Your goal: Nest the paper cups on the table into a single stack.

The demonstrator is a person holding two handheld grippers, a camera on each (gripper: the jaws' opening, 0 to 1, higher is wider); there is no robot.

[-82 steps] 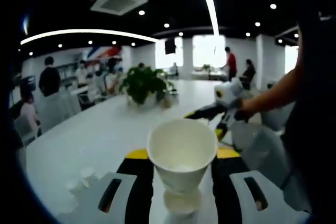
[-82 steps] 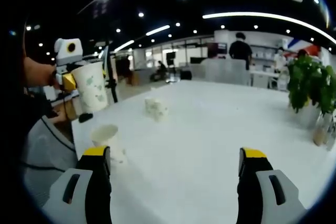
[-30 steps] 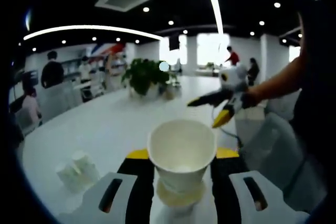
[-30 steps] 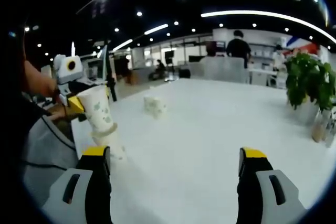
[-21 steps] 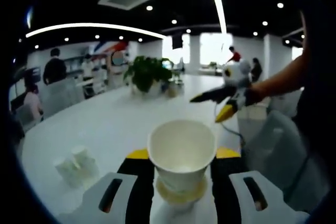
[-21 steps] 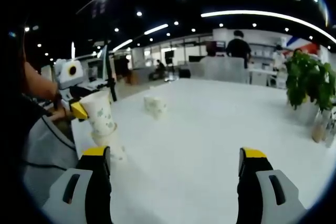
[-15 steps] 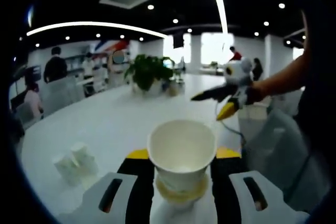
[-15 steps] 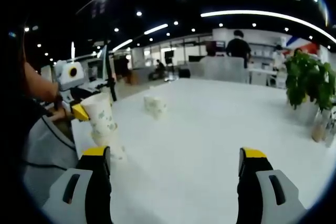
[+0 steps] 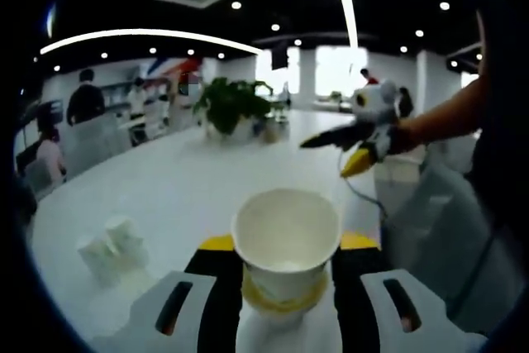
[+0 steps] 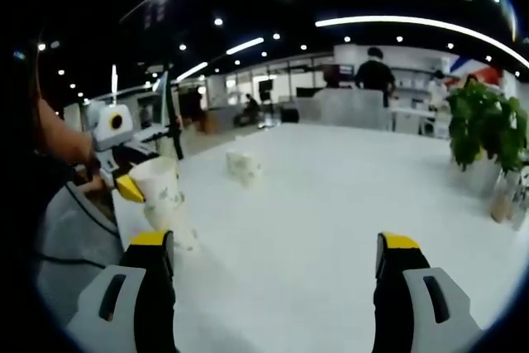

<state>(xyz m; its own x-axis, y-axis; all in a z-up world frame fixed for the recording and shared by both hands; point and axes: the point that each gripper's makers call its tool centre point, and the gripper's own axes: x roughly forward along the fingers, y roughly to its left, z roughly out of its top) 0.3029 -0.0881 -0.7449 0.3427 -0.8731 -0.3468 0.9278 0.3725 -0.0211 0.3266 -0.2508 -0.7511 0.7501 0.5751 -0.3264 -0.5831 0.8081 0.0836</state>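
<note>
Held cup: a white paper cup (image 9: 286,237), mouth up, sits between the jaws of the left gripper (image 9: 286,264), which pinch it at its sides; in the right gripper view the same cup (image 10: 161,192) shows a faint green print at the far left.

Receiving cup: a second cup stands on the table directly beneath the held one; its rim (image 9: 283,299) shows as a pale yellowish ring around the held cup's base.

Change: across the last few seconds the held cup has come down from well above the table until its base sits inside that rim. In the right gripper view it has dropped from a raised position onto the cup below.

Meaning for the task: this pair looks nearly nested, though how deep the upper cup sits cannot be told. The likely next step is to let go, or to press it further in.

Remaining cups: a small cluster of white cups (image 9: 109,247) stands at the near left of the left gripper view; it appears again as a pale group (image 10: 244,166) further out on the table (image 10: 347,196). These have yet to join the stack.

Right gripper: its yellow-tipped jaws (image 10: 278,274) are spread wide with nothing between them, over bare table. In the left gripper view it (image 9: 357,153) is at the right, raised.

Surroundings: a potted plant (image 9: 229,106) stands at the far end of the table, with people beyond it.
</note>
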